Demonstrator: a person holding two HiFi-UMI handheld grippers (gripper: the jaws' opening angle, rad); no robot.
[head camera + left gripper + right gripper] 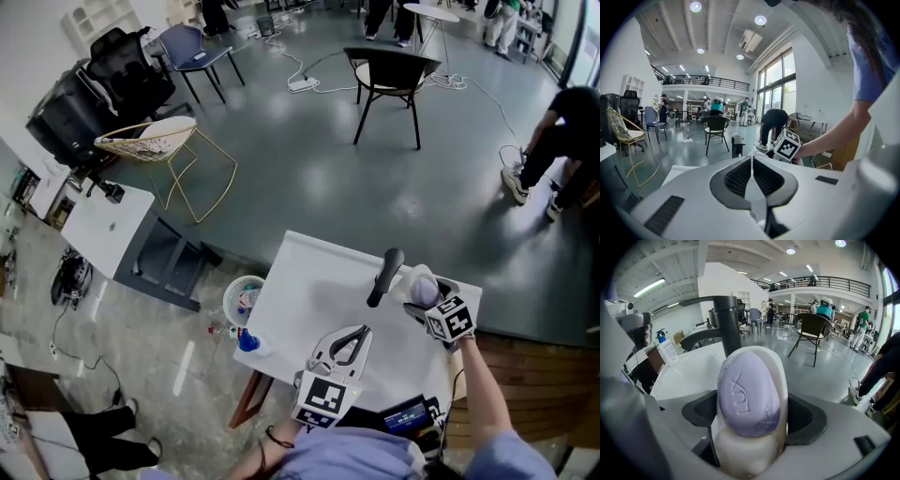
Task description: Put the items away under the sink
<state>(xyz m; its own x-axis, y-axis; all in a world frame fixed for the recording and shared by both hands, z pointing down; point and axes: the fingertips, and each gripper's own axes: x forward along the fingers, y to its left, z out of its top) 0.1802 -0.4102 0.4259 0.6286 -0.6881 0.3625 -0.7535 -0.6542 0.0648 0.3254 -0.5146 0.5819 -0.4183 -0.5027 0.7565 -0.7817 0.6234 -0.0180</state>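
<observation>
The right gripper (424,292) is clamping a white dish (749,453) bearing a purple soap bar (747,392) just right of the black faucet (384,277), while the left gripper (356,336), jaws together and empty, is hovering nearer; the loose, steeply tilted bar is likely risking sliding out.

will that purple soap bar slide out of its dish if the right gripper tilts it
Likely rigid: the soap bar shows a crisp stamped logo. It seems only to rest in the white dish that the right gripper clamps, so tipping may spill it. Its smooth rounded face looks slippery.
</observation>
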